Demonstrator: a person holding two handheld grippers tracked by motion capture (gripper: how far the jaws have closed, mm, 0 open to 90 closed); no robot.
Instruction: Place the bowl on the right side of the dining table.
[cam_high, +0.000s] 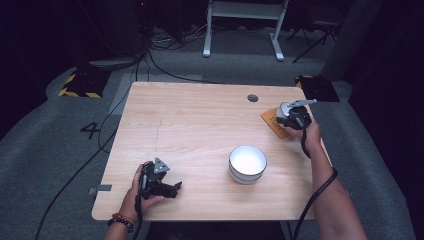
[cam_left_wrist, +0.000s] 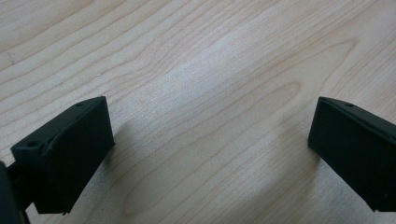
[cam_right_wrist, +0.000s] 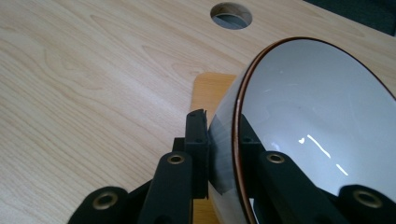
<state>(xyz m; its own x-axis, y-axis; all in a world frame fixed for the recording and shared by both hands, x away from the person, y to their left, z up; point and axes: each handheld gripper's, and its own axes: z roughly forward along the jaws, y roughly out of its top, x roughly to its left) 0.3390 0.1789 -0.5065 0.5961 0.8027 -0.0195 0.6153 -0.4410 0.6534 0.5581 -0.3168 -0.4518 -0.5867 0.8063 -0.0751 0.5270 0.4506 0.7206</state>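
Wood grain: pale table (cam_high: 200, 130), matt, with a round cable hole (cam_high: 252, 98) near its far edge at 1 o'clock.
Held dish: grey glazed bowl (cam_right_wrist: 317, 126), glossy, thin brown rim, tipped on edge in the right gripper view.
Right claw (cam_right_wrist: 223, 140): closed tight on that bowl's wall, one jaw outside, one inside; at 2 o'clock on the table in the high view (cam_high: 295, 116).
Mat: flat orange square mat (cam_right_wrist: 210, 93) just under the gripped bowl.
Second dish: white round bowl (cam_high: 247, 163), dark rim line, upright at 5 o'clock, well apart from both claws.
Left claw (cam_left_wrist: 210, 154): wide open, empty, low over bare wood at 7 o'clock.
Progress: grip made; judged early. Bowl still to be carried and set down, perhaps by the white one.
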